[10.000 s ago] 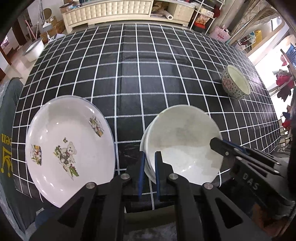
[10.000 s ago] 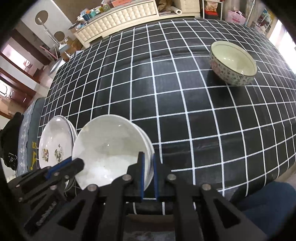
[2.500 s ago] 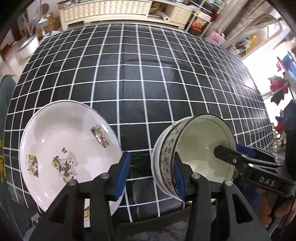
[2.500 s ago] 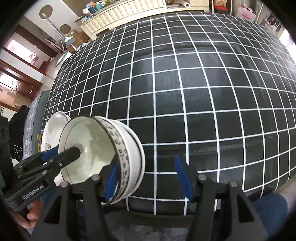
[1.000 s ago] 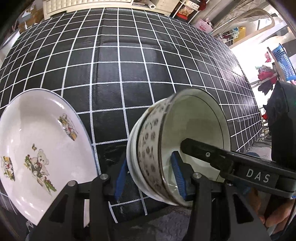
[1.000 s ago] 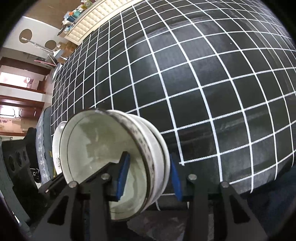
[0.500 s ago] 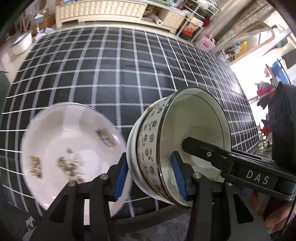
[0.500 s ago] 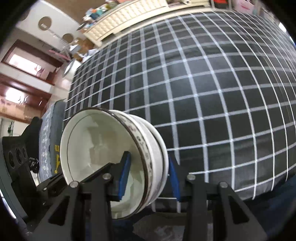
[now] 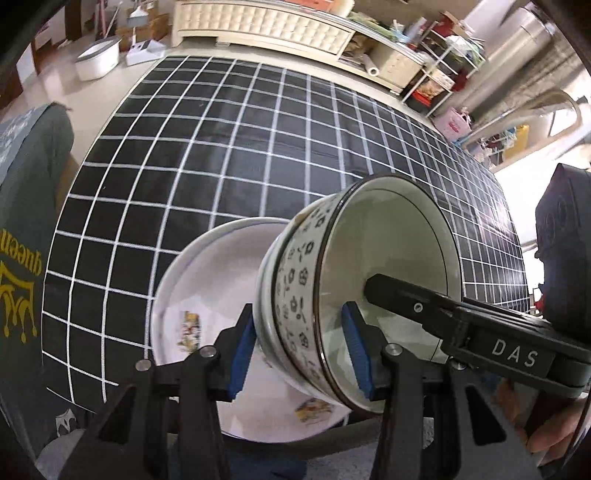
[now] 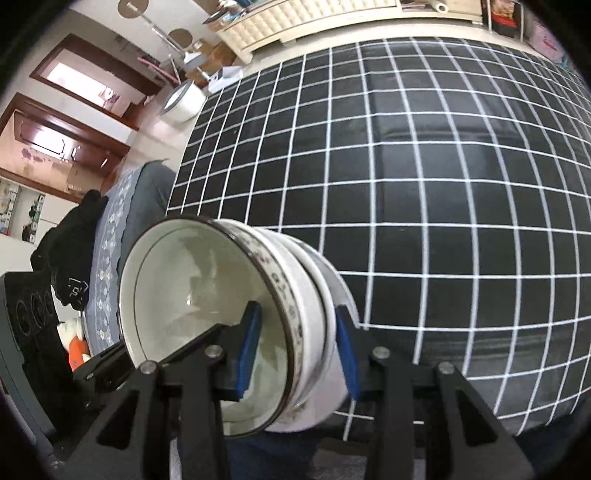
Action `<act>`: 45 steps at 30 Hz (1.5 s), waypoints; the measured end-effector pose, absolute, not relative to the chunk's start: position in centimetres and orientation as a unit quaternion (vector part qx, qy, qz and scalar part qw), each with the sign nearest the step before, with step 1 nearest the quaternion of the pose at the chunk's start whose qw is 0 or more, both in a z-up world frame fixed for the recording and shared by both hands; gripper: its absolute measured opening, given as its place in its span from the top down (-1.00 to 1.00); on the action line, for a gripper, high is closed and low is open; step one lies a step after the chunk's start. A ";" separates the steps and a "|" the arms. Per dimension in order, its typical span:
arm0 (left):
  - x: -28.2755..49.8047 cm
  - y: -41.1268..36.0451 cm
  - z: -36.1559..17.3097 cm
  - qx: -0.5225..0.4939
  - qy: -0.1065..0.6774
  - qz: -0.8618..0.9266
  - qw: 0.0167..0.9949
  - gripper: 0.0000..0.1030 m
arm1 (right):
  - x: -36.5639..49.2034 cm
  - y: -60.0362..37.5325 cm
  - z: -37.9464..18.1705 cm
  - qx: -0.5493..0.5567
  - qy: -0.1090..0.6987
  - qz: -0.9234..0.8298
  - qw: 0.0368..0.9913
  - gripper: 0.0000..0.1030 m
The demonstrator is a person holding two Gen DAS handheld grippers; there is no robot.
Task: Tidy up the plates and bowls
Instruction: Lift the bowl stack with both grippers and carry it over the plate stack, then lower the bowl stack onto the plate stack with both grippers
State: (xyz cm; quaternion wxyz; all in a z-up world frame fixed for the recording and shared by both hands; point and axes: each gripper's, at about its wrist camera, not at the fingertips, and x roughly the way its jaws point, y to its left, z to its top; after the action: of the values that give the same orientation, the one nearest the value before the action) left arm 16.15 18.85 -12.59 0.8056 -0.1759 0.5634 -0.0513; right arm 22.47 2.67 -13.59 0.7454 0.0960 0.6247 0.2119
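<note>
A stack of bowls (image 9: 306, 295), a flower-patterned bowl nested in plain white ones, is held off the table between both grippers. My left gripper (image 9: 299, 350) is shut on its left rim. My right gripper (image 10: 297, 350) is shut on the opposite rim of the stack (image 10: 288, 295); its finger shows in the left wrist view (image 9: 424, 306). A white plate with bear pictures (image 9: 207, 288) lies on the black checked tablecloth (image 9: 240, 147), directly under and behind the stack, near the front edge.
A grey chair back with yellow lettering (image 9: 26, 258) stands at the table's left. A cream cabinet (image 9: 277, 22) and shelves line the far wall. A white tub (image 9: 98, 61) sits on the floor.
Both grippers have carried the bowl stack leftward and higher, so it now hangs over the bear plate. The grip is unchanged.
</note>
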 end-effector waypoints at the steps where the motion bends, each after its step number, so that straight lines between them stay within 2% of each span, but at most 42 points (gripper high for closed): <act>1: 16.2 19.3 -13.0 -0.180 0.564 -0.049 0.804 0.14 | 22.6 3.0 -13.9 0.094 0.627 0.212 0.744 0.16; 33: 15.7 20.0 -14.7 -0.180 0.560 -0.042 0.808 0.16 | 22.1 2.2 -14.8 0.093 0.622 0.227 0.744 0.15; 45: 14.6 20.7 -11.6 -0.168 0.535 -0.018 0.828 0.16 | 21.2 1.4 -12.6 0.080 0.590 0.224 0.771 0.15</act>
State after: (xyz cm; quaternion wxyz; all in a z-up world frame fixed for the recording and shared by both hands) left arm 14.55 20.69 -11.64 0.8276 -0.1679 0.5353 -0.0182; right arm 21.20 1.43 -12.62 0.7714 0.0804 0.5901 0.2242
